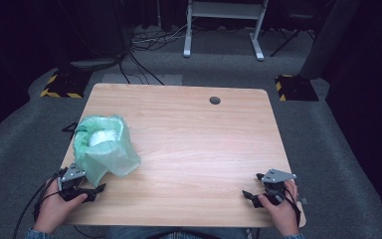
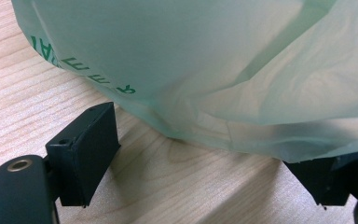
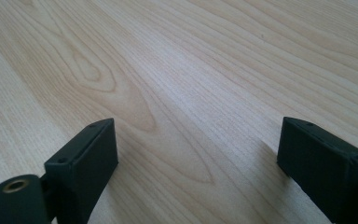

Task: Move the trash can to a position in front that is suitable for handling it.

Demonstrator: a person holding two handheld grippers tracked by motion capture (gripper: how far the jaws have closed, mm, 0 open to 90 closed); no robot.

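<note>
A pale green plastic bag point(image 1: 104, 147) stands open at the left of the wooden table point(image 1: 194, 134), with something white point(image 1: 101, 136) inside it. My left gripper point(image 1: 87, 191) rests at the table's front left, just in front of the bag. Its jaws are open; in the left gripper view the bag point(image 2: 205, 70) hangs close ahead, its lower edge drooping over the gap, with green lettering point(image 2: 81, 60) on its side. My right gripper point(image 1: 258, 191) sits at the front right, open, with bare wood point(image 3: 191, 93) between its jaws.
A round cable hole point(image 1: 215, 100) sits near the table's far edge. Grey carpet surrounds the table, with cables point(image 1: 149, 40) and a white desk frame point(image 1: 224, 25) beyond. Yellow-black striped blocks point(image 1: 62, 84) stand at both far corners.
</note>
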